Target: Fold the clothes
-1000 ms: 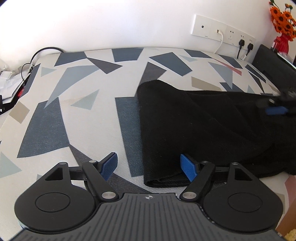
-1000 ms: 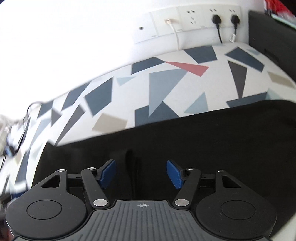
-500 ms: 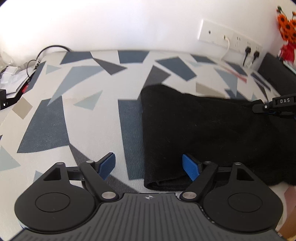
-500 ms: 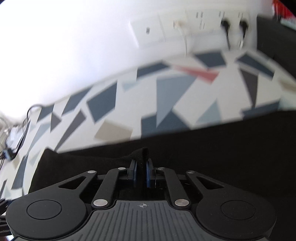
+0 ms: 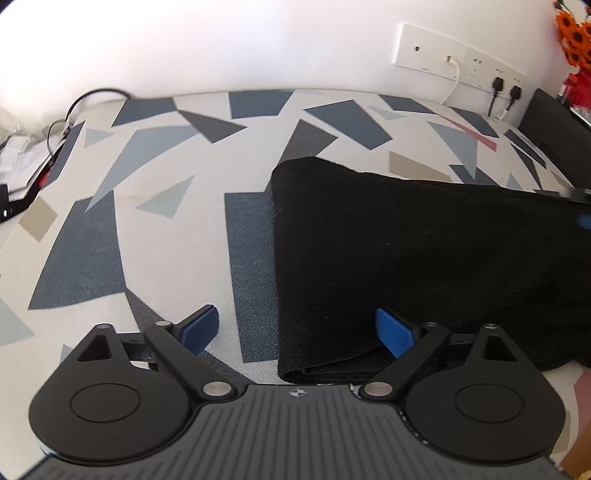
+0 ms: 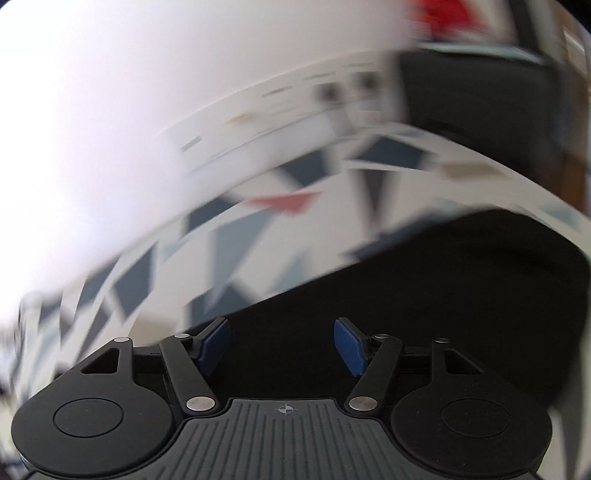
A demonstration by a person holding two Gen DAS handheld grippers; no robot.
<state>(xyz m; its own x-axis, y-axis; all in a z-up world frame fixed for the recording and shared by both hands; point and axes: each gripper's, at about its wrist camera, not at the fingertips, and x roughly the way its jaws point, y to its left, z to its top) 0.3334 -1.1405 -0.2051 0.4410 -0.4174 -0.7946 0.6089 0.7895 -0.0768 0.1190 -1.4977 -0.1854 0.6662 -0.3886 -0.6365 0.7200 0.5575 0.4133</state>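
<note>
Left wrist view, near field: left gripper (image 5: 297, 330) is hovering with jaws spread wide, having just been opening further. Blue pads (image 5: 201, 326) are showing at 7 and 5 o'clock of frame centre. Nothing is being pinched; the near-left corner of the garment (image 5: 424, 251) is lying between and below the jaws, the right pad over the cloth, the left pad over bare surface.

Garment: black, folded into a long band, layered edge showing at the near corner. It is lying flat on the tabletop (image 5: 147, 206), running from 6 o'clock out toward 3 o'clock.

Tabletop cover: white with blue, grey and tan shards, one red shard far right.

Far field, left view: cables (image 5: 74, 110) and clutter are sitting at 10 o'clock. A socket strip (image 5: 458, 62) on the wall at 1 o'clock, plugs in it. Orange flowers (image 5: 574, 33) at 2 o'clock. A blue tip of the other gripper is peeking in at 3 o'clock.

Right wrist view, heavily smeared: right gripper (image 6: 282, 343) is hanging over the black cloth (image 6: 406, 314), jaws parted after just reopening, nothing between them. The cloth is filling the lower right; patterned surface (image 6: 236, 243) is arcing from 9 to 2 o'clock, wall beyond.
</note>
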